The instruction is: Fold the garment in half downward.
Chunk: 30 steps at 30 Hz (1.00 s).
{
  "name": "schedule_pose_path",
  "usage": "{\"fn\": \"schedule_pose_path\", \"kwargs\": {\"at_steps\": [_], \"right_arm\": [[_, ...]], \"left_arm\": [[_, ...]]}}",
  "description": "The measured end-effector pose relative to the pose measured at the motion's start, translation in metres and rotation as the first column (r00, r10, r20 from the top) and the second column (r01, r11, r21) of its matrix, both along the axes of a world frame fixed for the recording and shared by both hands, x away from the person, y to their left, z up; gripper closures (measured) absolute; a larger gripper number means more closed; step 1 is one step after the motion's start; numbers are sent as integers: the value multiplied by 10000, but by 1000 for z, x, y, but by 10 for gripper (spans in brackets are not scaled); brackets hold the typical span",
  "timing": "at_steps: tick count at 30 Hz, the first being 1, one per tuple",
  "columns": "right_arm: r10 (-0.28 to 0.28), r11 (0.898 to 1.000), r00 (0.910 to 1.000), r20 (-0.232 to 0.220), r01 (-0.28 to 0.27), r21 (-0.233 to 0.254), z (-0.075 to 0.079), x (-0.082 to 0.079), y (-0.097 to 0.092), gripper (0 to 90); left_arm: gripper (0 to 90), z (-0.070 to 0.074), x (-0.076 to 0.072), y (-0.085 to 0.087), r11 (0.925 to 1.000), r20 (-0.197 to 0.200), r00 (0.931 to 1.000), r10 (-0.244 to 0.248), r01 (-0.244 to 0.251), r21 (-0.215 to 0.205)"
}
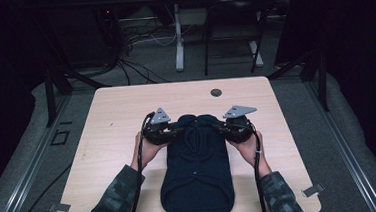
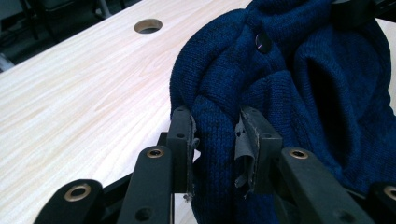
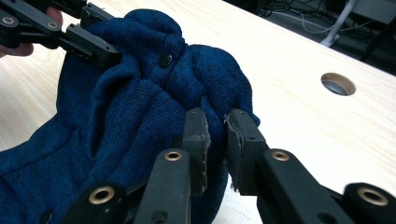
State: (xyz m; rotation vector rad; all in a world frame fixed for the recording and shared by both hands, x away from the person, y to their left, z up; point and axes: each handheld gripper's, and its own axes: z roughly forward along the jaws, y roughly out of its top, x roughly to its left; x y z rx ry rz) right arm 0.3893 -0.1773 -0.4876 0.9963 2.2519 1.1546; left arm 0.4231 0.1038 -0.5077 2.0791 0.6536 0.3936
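— What did each gripper have?
— The left gripper [image 2: 215, 140] and right gripper [image 3: 215, 140] each pinched a fold of the blue sweater [image 1: 196, 170], which lay just short of the table's hole [image 1: 216, 92].
— Risk?
— Thin bites; uneven pulling could slip the knit free.

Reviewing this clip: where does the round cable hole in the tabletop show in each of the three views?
High view: cable hole at the table's far edge, just right of centre, beyond the blue knitted garment.
Left gripper view: upper left, left of the garment.
Right gripper view: right side, right of the garment.
Shared landmark: the garment's dark button.
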Motion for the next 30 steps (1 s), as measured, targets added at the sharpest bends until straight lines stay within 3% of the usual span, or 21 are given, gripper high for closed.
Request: {"fn": "schedule_pose_path", "kwargs": {"at_steps": [8, 18, 21, 23, 24, 28, 30], "right_arm": [[146, 9997, 9997, 195, -149, 188, 5, -3, -5, 778], [27, 9987, 10000, -61, -24, 505, 5, -3, -14, 707], [-7, 9982, 9998, -203, 19, 600, 2, -2, -15, 628], [30, 9982, 9994, -332, -10, 606, 1, -1, -16, 508], [73, 9979, 9991, -424, -46, 643, 0, 0, -16, 494], [-248, 9979, 9975, -656, 287, 588, -4, 5, -16, 289], [-296, 9971, 9967, -759, 348, 682, -6, 6, -16, 255]], "left_arm": [[691, 6, -6, 0, 9997, 724, 9973, -116, 130, -193], [708, 11, -16, -2, 9988, 1843, 9821, -395, 442, -216], [709, 12, -17, -4, 9982, 1938, 9796, -529, 572, -165], [710, 11, -18, -4, 9975, 1995, 9780, -603, 662, -229], [710, 11, -18, -4, 9974, 1985, 9781, -633, 689, -213], [710, 12, -19, -4, 9967, 2091, 9751, -739, 794, -183], [710, 12, -19, -4, 9962, 2123, 9738, -812, 858, -126]]}}
